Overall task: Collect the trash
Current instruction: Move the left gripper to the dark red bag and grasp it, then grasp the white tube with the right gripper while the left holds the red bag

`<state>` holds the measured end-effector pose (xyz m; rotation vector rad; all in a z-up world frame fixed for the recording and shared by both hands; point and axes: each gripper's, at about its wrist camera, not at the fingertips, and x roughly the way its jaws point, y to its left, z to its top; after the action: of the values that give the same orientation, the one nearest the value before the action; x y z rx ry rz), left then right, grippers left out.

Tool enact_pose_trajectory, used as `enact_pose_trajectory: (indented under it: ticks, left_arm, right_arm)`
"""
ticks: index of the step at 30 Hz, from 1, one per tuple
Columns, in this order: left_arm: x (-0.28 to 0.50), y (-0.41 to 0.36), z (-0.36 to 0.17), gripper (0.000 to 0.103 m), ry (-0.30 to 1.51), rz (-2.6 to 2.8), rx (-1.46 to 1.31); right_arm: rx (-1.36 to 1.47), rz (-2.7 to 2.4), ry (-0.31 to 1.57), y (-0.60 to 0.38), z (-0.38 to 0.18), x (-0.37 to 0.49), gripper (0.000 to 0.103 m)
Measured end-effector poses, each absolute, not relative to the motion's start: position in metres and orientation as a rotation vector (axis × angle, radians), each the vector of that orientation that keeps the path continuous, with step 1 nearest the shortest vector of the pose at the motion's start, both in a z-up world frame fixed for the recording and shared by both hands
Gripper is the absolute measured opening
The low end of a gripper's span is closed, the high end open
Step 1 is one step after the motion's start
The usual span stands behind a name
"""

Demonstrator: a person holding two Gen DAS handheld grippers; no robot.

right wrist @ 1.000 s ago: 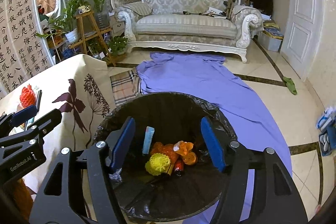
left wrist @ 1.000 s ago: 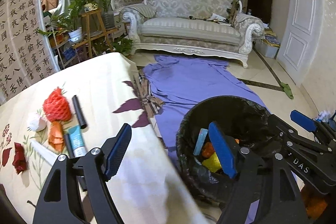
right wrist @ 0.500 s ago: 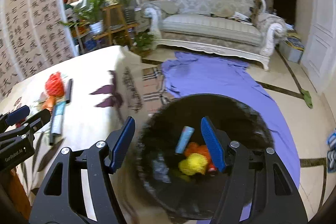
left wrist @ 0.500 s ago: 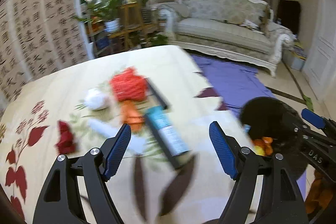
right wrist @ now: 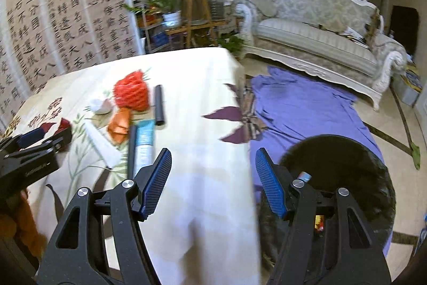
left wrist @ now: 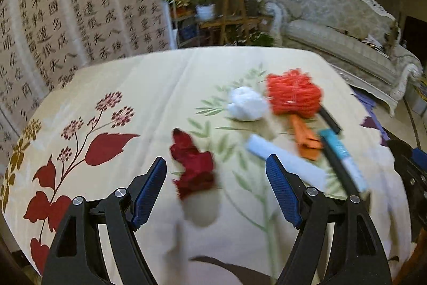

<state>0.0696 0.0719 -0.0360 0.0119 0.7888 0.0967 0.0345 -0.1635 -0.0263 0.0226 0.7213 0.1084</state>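
Hovering: left claw (left wrist: pixel 216 188) agape, empty, over red scrap (left wrist: pixel 193 164) | right claw (right wrist: pixel 213 178) agape, empty, above tablecloth (right wrist: pixel 208 103)

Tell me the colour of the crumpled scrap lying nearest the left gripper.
Dark red; the crumpled scrap shows best in the left wrist view.

We hold both tongs tilted downward: left tongs (left wrist: pixel 216 187) gaping and empty, right tongs (right wrist: pixel 213 179) likewise parted, gripping nothing.

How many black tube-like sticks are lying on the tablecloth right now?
2. One black stick lies right of the red mesh; the other black stick lies against the teal tube, nearer the camera.
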Motion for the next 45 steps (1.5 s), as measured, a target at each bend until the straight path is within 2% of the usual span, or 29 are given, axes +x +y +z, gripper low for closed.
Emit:
enact_pose_trajectory:
  ticks: [3, 8, 10, 15, 28, 38, 45]
  left_arm:
    - [0.079, 0.082, -0.041, 0.074, 0.808, 0.101, 0.001]
    - [0.086, 0.088, -0.049, 0.05, 0.858, 0.067, -0.023]
    - [0.085, 0.088, -0.051, 0.036, 0.868, 0.057, -0.023]
    - [0.082, 0.088, -0.051, 0.029, 0.863, 0.032, -0.035]
    - [0.06, 0.121, -0.042, 0.028, 0.835, 0.059, -0.057]
    - [0.048, 0.14, -0.045, 0.028, 0.838, 0.083, -0.078]
    - [0.046, 0.144, -0.046, 0.028, 0.837, 0.073, -0.092]
  right_arm:
    - [0.005, 0.136, 0.728, -0.149, -0.026, 0.039, 0.064]
    - [-0.013, 0.17, 0.742, -0.133, -0.029, 0.043, 0.064]
    - [-0.017, 0.177, 0.746, -0.129, -0.031, 0.045, 0.064]
    - [-0.027, 0.196, 0.751, -0.118, -0.031, 0.047, 0.064]
    - [-0.067, 0.325, 0.778, -0.067, -0.034, 0.052, 0.064]
    - [-0.095, 0.373, 0.884, -0.04, -0.047, 0.077, 0.063]
    - [-0.122, 0.418, 0.911, -0.03, -0.05, 0.064, 0.062]
